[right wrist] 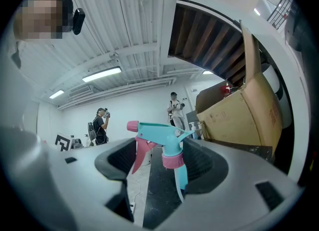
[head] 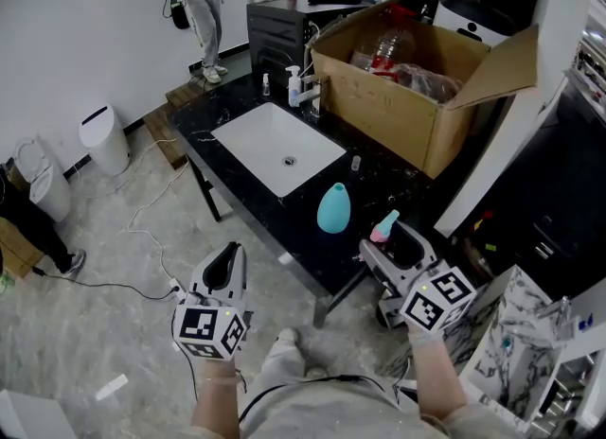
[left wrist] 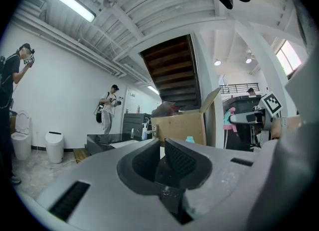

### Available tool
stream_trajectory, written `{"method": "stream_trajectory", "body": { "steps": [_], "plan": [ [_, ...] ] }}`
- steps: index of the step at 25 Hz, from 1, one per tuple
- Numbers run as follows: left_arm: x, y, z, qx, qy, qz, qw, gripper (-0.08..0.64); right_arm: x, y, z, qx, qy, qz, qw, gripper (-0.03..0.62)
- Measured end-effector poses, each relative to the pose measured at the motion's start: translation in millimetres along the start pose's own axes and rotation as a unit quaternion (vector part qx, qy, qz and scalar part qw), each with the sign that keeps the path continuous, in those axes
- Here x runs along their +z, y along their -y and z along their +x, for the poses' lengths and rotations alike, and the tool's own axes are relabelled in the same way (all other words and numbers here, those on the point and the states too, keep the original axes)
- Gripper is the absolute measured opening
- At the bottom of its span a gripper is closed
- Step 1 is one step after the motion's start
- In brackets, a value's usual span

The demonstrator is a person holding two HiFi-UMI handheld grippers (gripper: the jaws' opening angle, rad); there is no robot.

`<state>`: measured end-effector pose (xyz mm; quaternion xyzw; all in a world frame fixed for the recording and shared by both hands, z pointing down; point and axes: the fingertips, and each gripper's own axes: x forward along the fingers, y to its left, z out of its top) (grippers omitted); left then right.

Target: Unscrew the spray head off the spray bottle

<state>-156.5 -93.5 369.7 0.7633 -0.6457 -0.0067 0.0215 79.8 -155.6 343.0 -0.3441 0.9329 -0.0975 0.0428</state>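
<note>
A teal bottle (head: 333, 208) with no head on it stands upright on the black counter (head: 303, 238), near the front edge; it also shows small in the left gripper view (left wrist: 190, 139). The spray head (head: 385, 227), teal with a pink nozzle, trigger and collar, is off the bottle. My right gripper (head: 390, 238) holds it just right of the bottle. In the right gripper view the spray head (right wrist: 167, 148) stands upright between the wide-set jaws of the right gripper (right wrist: 162, 160), its tube hanging below. My left gripper (head: 231, 253) hovers over the floor in front of the counter, shut and empty (left wrist: 160, 158).
A white sink basin (head: 277, 144) with a faucet (head: 308, 96) is set in the counter. A large open cardboard box (head: 417, 106) fills its far right end. A white bin (head: 104, 139) and cables lie on the floor at left. A person (head: 204, 11) stands at the back.
</note>
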Motion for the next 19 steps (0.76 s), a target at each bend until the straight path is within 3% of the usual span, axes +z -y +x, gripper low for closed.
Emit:
{"method": "stream_trajectory", "body": {
  "steps": [19],
  "plan": [
    [1.9, 2.2, 7.0, -0.002, 0.0, -0.009, 1.0, 0.032, 4.6, 5.6, 0.4, 0.007, 0.002, -0.001, 1.0, 0.3]
  ]
}}
